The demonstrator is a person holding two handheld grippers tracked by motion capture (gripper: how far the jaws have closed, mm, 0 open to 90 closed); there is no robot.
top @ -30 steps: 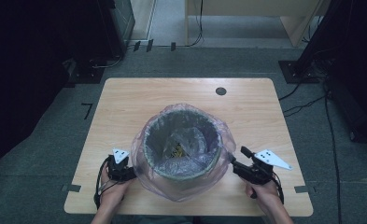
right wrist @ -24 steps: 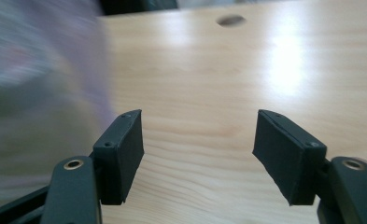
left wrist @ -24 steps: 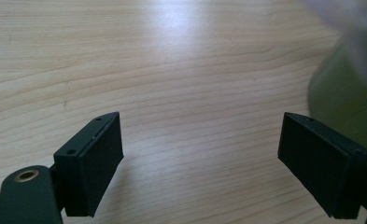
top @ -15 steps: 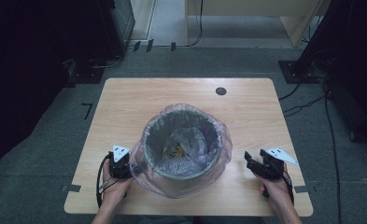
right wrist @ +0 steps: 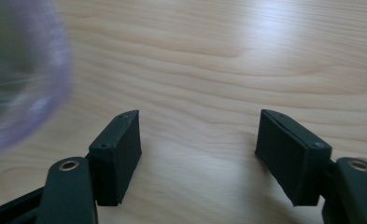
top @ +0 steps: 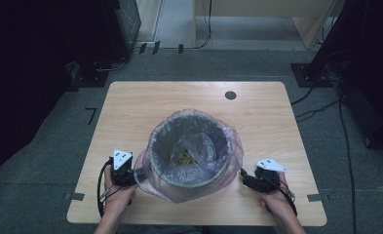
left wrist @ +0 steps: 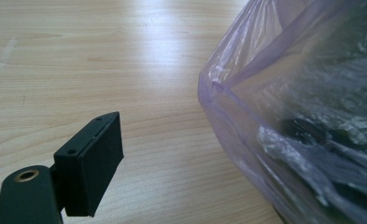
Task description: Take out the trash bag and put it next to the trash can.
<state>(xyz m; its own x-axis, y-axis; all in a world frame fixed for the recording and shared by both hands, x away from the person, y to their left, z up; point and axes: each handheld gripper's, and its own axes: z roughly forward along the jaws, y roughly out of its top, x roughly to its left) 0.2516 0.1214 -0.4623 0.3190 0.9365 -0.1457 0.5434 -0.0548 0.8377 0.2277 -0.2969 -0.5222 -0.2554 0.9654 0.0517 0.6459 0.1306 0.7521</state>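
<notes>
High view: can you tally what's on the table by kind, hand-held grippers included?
Bin: 1
Purple bag liner over the bin's rim: 1
Crumpled wrappers inside the bin: 1 clump, pieces too small to count
Hand-held grippers: 2, left, right
Total: 5

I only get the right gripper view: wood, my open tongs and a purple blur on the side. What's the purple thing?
Observer: It's a thin purple bag lining a round bin in the middle of the table.
Operator: Is there anything inside?
Observer: Yes, a crumpled clear wrapper with some yellow on it lies at the bottom.
Operator: Where are my other tongs?
Observer: The left tongs are at the bag's draped edge on the bin's near-left side. I can't tell whether they pinch it.
</notes>
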